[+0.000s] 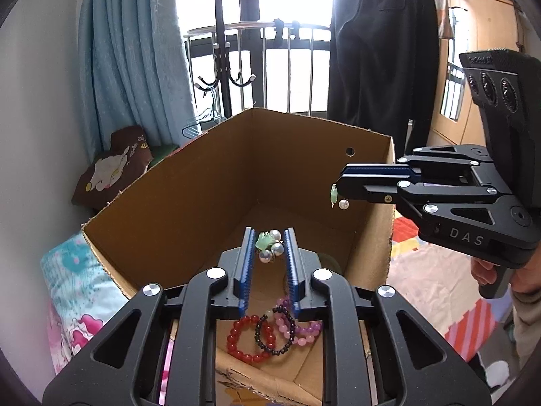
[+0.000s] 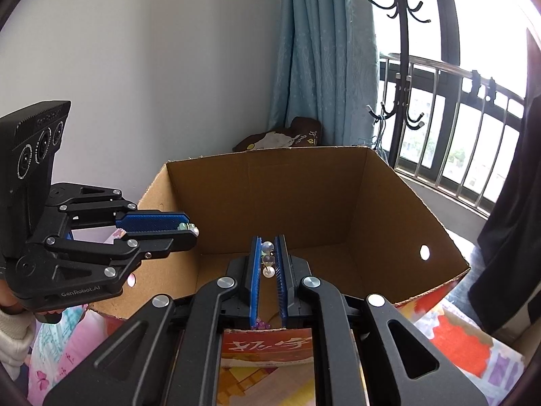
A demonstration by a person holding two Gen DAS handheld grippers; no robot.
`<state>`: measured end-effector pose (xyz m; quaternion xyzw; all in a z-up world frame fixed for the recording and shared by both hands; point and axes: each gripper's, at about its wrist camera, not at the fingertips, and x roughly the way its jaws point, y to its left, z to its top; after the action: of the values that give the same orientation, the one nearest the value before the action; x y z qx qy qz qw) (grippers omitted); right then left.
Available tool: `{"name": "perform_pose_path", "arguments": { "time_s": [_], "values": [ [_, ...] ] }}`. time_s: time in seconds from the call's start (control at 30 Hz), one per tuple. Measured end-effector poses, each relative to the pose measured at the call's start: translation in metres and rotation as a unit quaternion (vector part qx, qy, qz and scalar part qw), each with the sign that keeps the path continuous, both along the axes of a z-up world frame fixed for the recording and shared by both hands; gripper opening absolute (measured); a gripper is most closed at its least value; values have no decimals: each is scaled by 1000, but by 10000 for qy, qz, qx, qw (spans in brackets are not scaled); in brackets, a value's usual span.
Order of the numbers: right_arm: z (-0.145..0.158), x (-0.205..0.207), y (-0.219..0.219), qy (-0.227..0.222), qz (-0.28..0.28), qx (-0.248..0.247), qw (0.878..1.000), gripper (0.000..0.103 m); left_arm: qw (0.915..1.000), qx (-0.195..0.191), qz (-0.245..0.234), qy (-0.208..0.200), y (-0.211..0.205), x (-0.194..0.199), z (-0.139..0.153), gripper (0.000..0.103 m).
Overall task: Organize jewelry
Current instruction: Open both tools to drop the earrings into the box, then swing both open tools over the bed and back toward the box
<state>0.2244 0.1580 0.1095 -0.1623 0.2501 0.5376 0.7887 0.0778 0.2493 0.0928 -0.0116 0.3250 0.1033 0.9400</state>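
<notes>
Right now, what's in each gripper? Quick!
Left gripper: shut on a pearl earring.
Right gripper: shut on another pearl earring.
Both are over the box.

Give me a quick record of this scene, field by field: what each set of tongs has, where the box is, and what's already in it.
left tongs: shut on a pearl and green bead cluster, held above the box
right tongs: shut on a pearl earring, with a pearl dangling below the tips
cardboard box: open at the top, sitting on a patterned bedspread
inside box: red bracelet, black bracelet, pink and purple bracelet, overlapping on the box floor
background: blue curtain, coat rack
</notes>
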Motion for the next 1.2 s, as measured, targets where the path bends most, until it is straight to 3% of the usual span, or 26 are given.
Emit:
{"name": "perform_pose_path", "arguments": {
  "time_s": [0.03, 0.07, 0.1, 0.63, 0.77, 0.83, 0.9, 1.2],
  "values": [
    [-1, 0, 0, -5, -12, 9, 10000, 11, 10000, 48, 83, -4, 0, 0, -1, 60],
    [-1, 1, 0, 7, -36, 12, 10000, 23, 9997, 114, 214, -60, 0, -1, 0, 74],
    [-1, 1, -2, 23, -67, 43, 10000, 44, 9992, 147, 332, -150, 0, -3, 2, 85],
    [11, -1, -29, -2, -151, 314, 9994, 47, 9986, 162, 353, -363, -8, -16, 18, 85],
    [15, -2, -40, -40, -239, 447, 9987, 66, 9983, 230, 324, -431, -19, -17, 25, 89],
    [18, -2, -46, -61, -295, 486, 9984, 69, 9979, 274, 353, -479, -24, -18, 28, 93],
    [21, -4, -54, -117, -355, 544, 9978, 81, 9976, 296, 344, -520, -29, -19, 31, 95],
    [24, -6, -98, -223, -665, 625, 9956, 95, 9973, 326, 209, -619, -64, -14, 36, 97]
  ]
}}
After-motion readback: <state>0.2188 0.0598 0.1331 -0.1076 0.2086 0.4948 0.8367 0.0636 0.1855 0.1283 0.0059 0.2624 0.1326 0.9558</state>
